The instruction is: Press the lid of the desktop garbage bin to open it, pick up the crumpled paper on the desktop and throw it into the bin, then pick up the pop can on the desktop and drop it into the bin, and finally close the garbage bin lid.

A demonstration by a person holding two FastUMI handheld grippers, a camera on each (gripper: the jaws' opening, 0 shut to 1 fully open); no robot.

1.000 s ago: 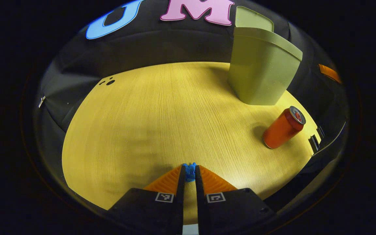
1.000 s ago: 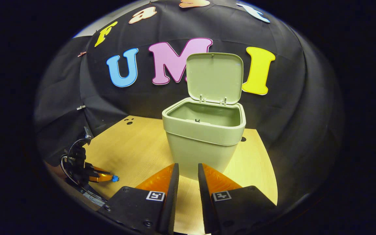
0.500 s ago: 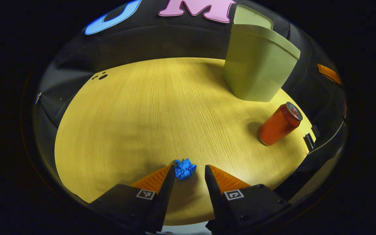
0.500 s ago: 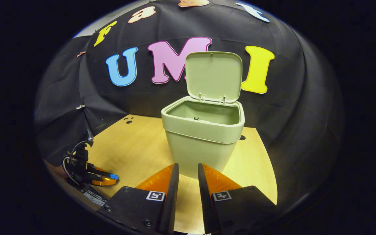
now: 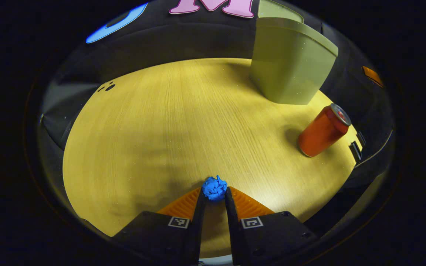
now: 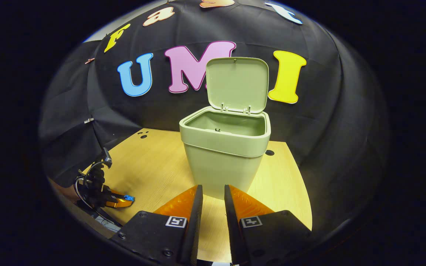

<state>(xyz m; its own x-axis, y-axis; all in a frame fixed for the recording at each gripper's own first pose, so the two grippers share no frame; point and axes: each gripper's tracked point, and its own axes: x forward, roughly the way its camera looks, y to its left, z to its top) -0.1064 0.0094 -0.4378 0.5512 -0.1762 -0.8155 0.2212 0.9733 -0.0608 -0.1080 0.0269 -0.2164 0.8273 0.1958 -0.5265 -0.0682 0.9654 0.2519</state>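
A pale wooden table stands brightly lit — black cloth wall draped closely behind it.

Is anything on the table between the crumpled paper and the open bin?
Nothing visible: bare table lies between the crumpled paper, at the left hand-held gripper, and the bin. The pop can stands off to the side. Lid up.

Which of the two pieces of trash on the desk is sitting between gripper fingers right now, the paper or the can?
The blue crumpled paper, pinched between the left gripper fingertips. The orange pop can stands untouched on the table near the green bin.
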